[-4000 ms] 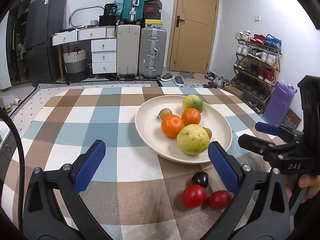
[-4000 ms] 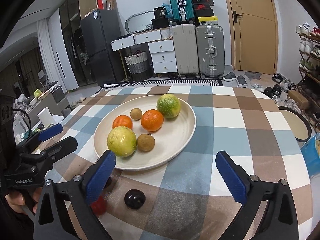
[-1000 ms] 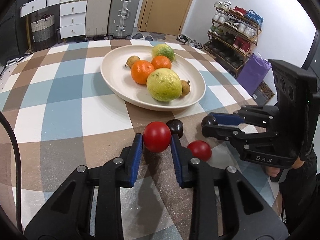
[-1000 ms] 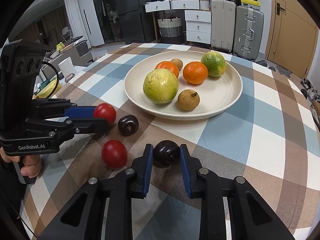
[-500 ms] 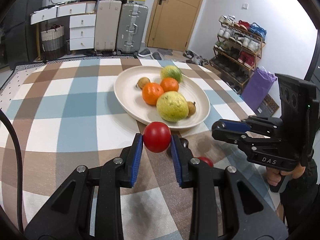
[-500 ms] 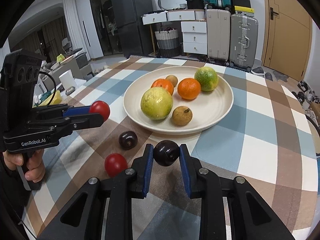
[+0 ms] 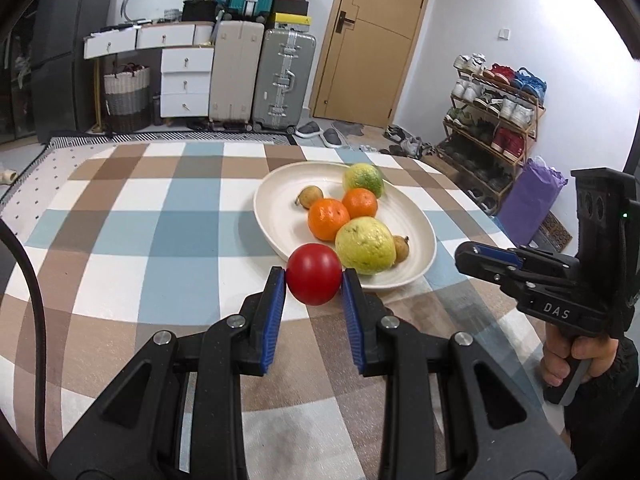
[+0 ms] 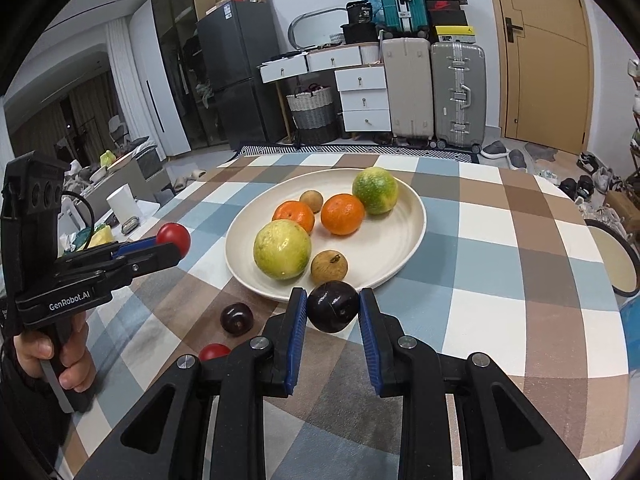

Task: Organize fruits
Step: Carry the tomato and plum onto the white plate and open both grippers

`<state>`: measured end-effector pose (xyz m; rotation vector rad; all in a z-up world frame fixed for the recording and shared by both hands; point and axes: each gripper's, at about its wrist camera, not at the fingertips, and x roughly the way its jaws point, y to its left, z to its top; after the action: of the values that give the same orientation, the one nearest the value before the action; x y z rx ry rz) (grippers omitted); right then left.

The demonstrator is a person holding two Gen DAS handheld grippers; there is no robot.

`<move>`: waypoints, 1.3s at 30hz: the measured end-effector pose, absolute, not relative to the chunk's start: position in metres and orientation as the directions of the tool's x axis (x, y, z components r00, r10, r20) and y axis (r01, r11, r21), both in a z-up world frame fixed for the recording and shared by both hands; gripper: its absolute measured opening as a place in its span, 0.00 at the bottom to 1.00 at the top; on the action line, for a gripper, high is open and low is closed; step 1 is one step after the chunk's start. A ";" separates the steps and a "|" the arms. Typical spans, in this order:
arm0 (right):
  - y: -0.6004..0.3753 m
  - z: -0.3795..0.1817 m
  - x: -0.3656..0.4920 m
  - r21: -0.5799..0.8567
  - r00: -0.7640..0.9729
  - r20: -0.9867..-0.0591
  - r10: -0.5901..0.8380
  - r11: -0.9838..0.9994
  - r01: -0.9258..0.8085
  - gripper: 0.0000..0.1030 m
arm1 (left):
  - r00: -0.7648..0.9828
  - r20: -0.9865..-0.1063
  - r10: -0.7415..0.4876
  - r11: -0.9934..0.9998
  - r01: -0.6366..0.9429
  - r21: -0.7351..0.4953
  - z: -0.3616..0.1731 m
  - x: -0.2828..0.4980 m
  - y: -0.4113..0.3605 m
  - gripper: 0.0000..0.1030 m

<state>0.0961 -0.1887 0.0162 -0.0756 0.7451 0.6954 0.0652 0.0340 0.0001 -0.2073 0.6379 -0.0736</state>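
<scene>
The left gripper [image 7: 314,280] pinches a red tomato [image 7: 314,274] between its blue pads, held clear of the cloth just before the near rim of the plate [image 7: 272,216]. The right gripper [image 8: 333,307] clamps a dark plum [image 8: 333,306] the same way, also at the plate's near edge. On the table, near and to the left in the right wrist view, lie a second dark plum [image 8: 237,318] and, nearer, a second red tomato [image 8: 214,352], partly hidden behind the gripper's frame.

The table carries a checked tablecloth [image 7: 140,216] in blue, brown and white squares. The cream plate holds a large yellow-green fruit [image 8: 282,249] and a small brown fruit [image 8: 329,267] at its near side, two oranges [image 8: 342,214] in the middle with another small brown fruit behind them, and a green citrus [image 8: 375,190] at the far side.

Beyond the table a patterned rug [image 7: 168,138] borders the floor. Against the far wall stand white drawers [image 7: 186,80], a woven basket [image 7: 126,94], a beige and a silver suitcase [image 7: 284,76] with a teal one stacked above, and a wooden door [image 7: 374,40] with slippers before it. A shoe rack [image 7: 494,120] lines the right wall; a dark fridge [image 8: 236,72] stands far left.
</scene>
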 end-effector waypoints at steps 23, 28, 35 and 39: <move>-0.188 0.020 0.135 0.226 0.590 -0.622 0.515 0.839 -0.494 0.26 | 0.818 -0.572 -0.062 0.986 -0.040 -0.164 -0.002 0.117 0.028 0.25; -0.182 0.015 0.143 0.215 0.596 -0.626 0.504 0.845 -0.489 0.26 | 0.814 -0.578 -0.058 0.985 -0.047 -0.165 -0.007 0.127 0.029 0.25; -0.183 0.011 0.149 0.236 0.592 -0.625 0.509 0.846 -0.479 0.26 | 0.807 -0.587 -0.062 0.984 -0.049 -0.172 -0.011 0.132 0.031 0.25; -0.180 0.009 0.154 0.252 0.574 -0.638 0.514 0.843 -0.475 0.26 | 0.803 -0.594 -0.057 0.989 -0.037 -0.145 -0.012 0.135 0.025 0.25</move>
<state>0.1543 -0.1799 0.0085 0.0547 0.7645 0.5796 0.1346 0.0253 -0.0118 -0.1527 0.6398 -0.0104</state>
